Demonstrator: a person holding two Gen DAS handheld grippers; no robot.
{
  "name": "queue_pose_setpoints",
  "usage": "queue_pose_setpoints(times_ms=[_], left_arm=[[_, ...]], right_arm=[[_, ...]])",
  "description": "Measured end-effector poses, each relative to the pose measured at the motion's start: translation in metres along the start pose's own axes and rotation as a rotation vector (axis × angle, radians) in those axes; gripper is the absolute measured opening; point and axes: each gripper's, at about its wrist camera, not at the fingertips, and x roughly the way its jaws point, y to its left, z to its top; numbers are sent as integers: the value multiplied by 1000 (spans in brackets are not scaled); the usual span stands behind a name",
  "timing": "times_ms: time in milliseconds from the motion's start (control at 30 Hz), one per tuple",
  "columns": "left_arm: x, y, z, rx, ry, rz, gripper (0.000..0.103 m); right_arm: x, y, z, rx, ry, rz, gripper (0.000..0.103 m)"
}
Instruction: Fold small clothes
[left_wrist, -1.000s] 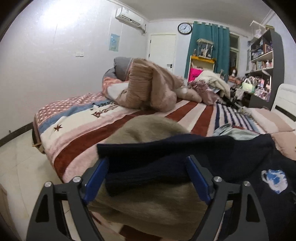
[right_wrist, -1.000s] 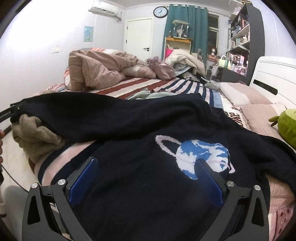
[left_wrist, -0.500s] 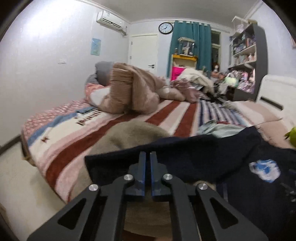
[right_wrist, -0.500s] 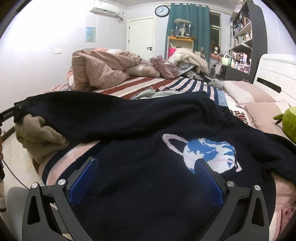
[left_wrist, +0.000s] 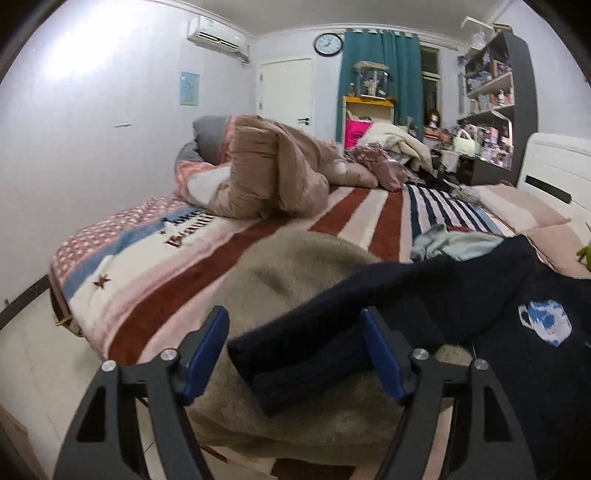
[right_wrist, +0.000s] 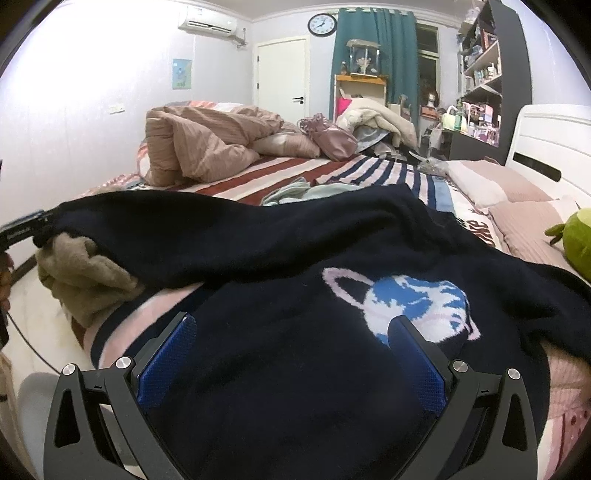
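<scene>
The navy sweater (right_wrist: 295, 332) lies spread on the near part of the bed (left_wrist: 155, 273), over the striped blanket. It is a dark knitted piece, almost black, with a picture on the chest: a blue and white planet (right_wrist: 410, 299) with a pale pink ring around it. The fabric looks thick and a little fuzzy. One sleeve (left_wrist: 332, 343) is stretched out to the side and rests on top of a beige garment (left_wrist: 288, 280), which is bunched at the edge of the bed. The cuff of this sleeve ends in a ribbed band.

The left gripper (left_wrist: 295, 350) has its blue pads apart, and its jaws have just been opening. The sleeve end lies between them, close to the right pad, but the pads do not press it. In the right wrist view the same gripper is seen at the far left, at the tip of the sleeve.

The right gripper (right_wrist: 291, 350) also stands wide open, low over the body of the sweater, just below the planet picture. Its pads (right_wrist: 166, 358) seem to be just above the knit and hold nothing.

Behind the sweater a light blue cloth (left_wrist: 454, 245) lies crumpled on the stripes, and a pink-brown duvet (left_wrist: 273, 173) is heaped further back
</scene>
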Motion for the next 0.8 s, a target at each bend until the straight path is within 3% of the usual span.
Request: queue_pose_setpoints(times_ms=[33, 100, 133, 400, 600, 800], left_arm=[[2, -3, -2, 10, -4, -20, 34], [1, -11, -3, 39, -10, -26, 20], [1, -14, -4, 51, -11, -31, 8], [-37, -37, 16, 32, -79, -173, 3], [-71, -98, 26, 39, -114, -420, 3], [-87, -179, 24, 83, -77, -604, 3]], right_arm=[[2, 3, 1, -2, 2, 13, 103], [6, 9, 1, -11, 9, 35, 103], [7, 11, 1, -15, 12, 36, 103], [-3, 10, 4, -3, -14, 44, 103], [-25, -3, -1, 10, -47, 38, 103], [-46, -32, -12, 50, -78, 28, 103]])
